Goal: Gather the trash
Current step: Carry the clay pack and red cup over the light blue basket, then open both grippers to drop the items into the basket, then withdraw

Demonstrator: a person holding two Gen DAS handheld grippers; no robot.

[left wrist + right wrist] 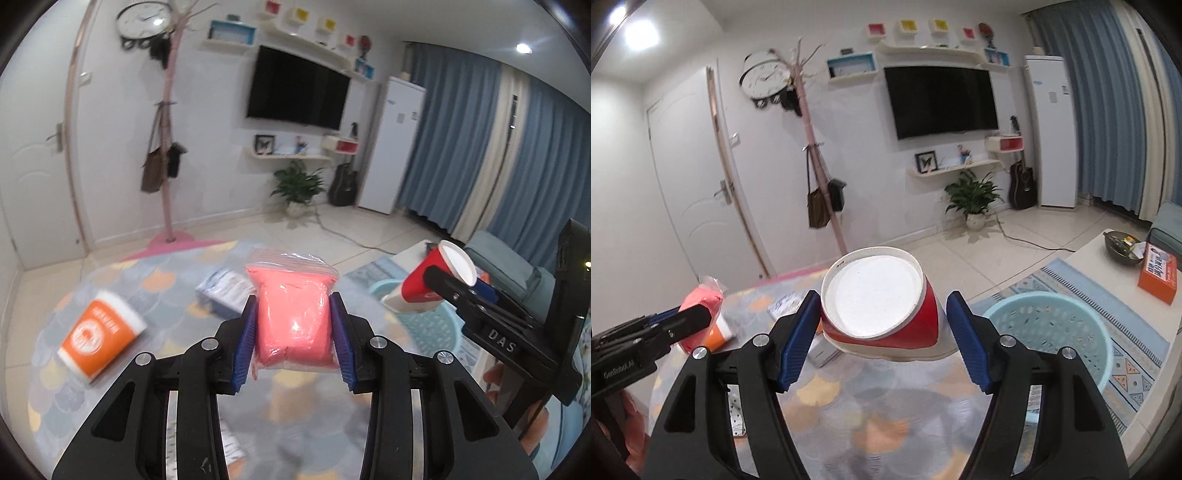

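Two legible marks: "DAS" (496,341), "GenRobot.AI" (618,372).

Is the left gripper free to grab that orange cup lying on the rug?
Probably not yet. The left gripper is already clamped on a pink bag, so its jaws are full. The orange cup itself lies unobstructed on the rug.

My left gripper (293,326) points slightly downward, its blue ribbed pads pressed against both sides of a soft pink packet in clear plastic (293,314). My right gripper (884,326) is beside it, jaws wide, clamping a tilted red-and-white paper cup (882,306).
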